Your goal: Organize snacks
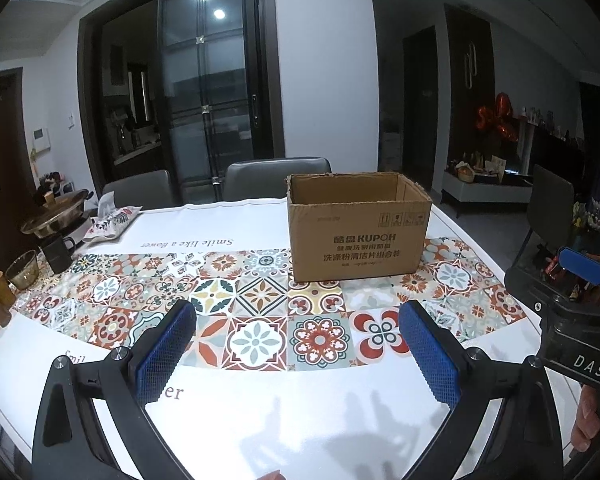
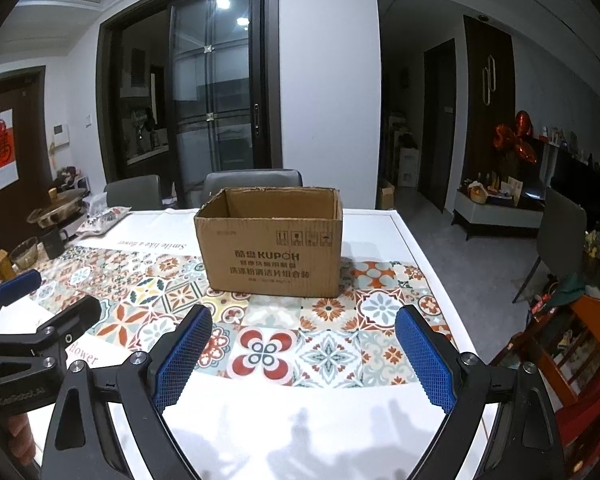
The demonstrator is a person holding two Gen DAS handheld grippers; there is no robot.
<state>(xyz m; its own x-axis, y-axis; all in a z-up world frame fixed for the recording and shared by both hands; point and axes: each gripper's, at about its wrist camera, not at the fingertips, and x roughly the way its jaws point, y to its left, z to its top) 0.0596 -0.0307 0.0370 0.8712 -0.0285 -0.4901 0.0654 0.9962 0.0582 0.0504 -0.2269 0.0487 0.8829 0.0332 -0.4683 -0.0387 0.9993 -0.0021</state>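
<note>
Both the left gripper and the right gripper gape wide and empty over the tile-patterned tablecloth, while the open cardboard box stands upright mid-table ahead of their 2 pairs of fingers.

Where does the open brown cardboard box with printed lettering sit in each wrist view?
Left wrist view: open brown cardboard box right of centre, on the far part of the patterned tile-print table runner.
Right wrist view: box just left of centre, above the fingers.
Shared landmark: grey chair back behind the table.
</note>
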